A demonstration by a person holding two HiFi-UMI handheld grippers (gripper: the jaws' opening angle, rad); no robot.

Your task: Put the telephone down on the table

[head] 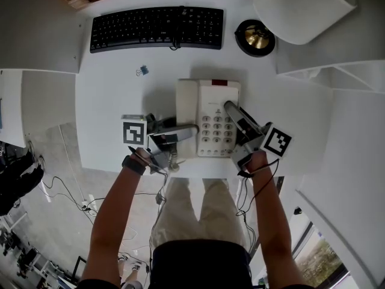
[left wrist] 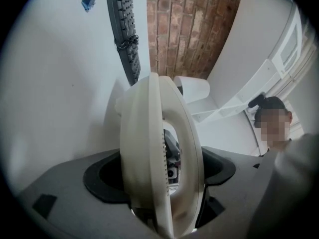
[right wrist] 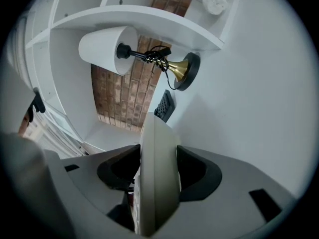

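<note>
Well ahead lies a keyboard (head: 156, 27); a lamp (head: 255, 38) stands beyond the right gripper (head: 231, 108), a clip (head: 142, 71) beyond the left gripper (head: 190, 130). Each pinches one side of the telephone (head: 210, 116), which sits between them over the table (head: 114, 101), keypad up, long axis pointing toward the keyboard.

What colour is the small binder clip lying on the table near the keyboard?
Blue. The binder clip shows best in the left gripper view, just beside the keyboard.
</note>
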